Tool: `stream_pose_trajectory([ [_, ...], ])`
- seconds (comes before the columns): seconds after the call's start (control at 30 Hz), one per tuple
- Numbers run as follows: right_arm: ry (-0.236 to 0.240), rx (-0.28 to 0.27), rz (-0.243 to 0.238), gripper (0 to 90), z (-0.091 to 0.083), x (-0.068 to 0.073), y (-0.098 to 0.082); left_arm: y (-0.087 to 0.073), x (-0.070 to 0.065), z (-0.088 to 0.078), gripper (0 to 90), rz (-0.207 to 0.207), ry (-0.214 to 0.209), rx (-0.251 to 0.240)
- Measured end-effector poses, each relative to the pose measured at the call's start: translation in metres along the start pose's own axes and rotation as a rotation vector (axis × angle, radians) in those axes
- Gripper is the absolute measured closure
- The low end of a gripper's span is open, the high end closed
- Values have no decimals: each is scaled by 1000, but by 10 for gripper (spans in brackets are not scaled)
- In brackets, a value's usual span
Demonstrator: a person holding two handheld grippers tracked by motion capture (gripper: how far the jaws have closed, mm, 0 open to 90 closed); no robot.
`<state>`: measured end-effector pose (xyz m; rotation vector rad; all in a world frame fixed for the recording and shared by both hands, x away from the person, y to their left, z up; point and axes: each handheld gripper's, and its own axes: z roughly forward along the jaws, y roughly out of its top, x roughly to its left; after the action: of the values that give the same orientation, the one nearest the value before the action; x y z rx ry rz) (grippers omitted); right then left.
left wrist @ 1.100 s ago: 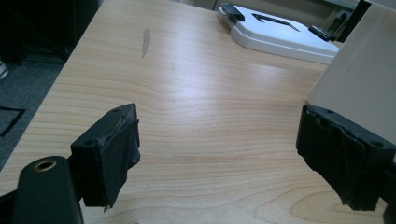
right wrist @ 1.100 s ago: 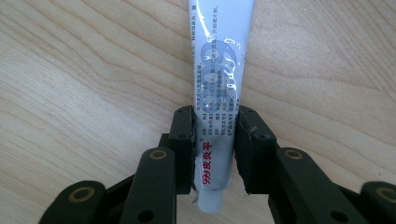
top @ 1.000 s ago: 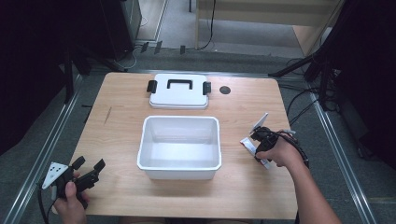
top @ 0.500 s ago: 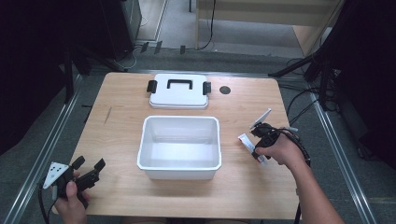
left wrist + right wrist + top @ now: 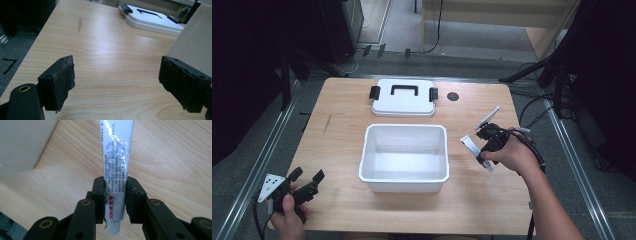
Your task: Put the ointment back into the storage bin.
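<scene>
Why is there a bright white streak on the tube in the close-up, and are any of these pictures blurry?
Right gripper view: overhead light glints off the glossy tube, washing out its print near the top; the lower text stays sharp. Left gripper view: a pale sheen lies across the wooden table, and the near black jaws look soft. High view: the tabletop is evenly lit and the surroundings are dark.

bare table [image 5: 482, 200] around | bin [image 5: 404, 181] blocks centre | lid [image 5: 403, 103] behind, seemingly apart

A white rectangular plastic bin [image 5: 404, 158] sits mid-table [image 5: 337, 110]; its white latched lid [image 5: 403, 97] lies behind it near the far edge, a small black disc [image 5: 453, 96] right of the lid.
</scene>
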<state>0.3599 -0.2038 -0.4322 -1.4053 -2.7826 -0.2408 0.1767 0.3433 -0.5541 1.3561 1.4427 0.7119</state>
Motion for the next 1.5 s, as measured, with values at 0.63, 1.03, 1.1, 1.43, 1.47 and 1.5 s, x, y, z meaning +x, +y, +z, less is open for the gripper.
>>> stream_pose_trajectory([
  [0.63,41,-63,-79,727,-60,53,38,0,-1,1,141,-6,13,0],
  [1.03,88,-88,-173,727,-72,83,51,1,-2,2,139,5,25,4],
  [1.1,86,-82,-192,727,-72,89,53,1,-2,2,139,4,22,6],
  [1.43,97,-73,-245,727,-67,112,67,1,-1,2,139,2,22,13],
  [1.47,97,-73,-245,727,-67,112,67,1,-1,2,139,2,22,13],
  [1.5,103,-71,-260,727,-65,118,71,1,-1,2,139,-1,20,13],
])
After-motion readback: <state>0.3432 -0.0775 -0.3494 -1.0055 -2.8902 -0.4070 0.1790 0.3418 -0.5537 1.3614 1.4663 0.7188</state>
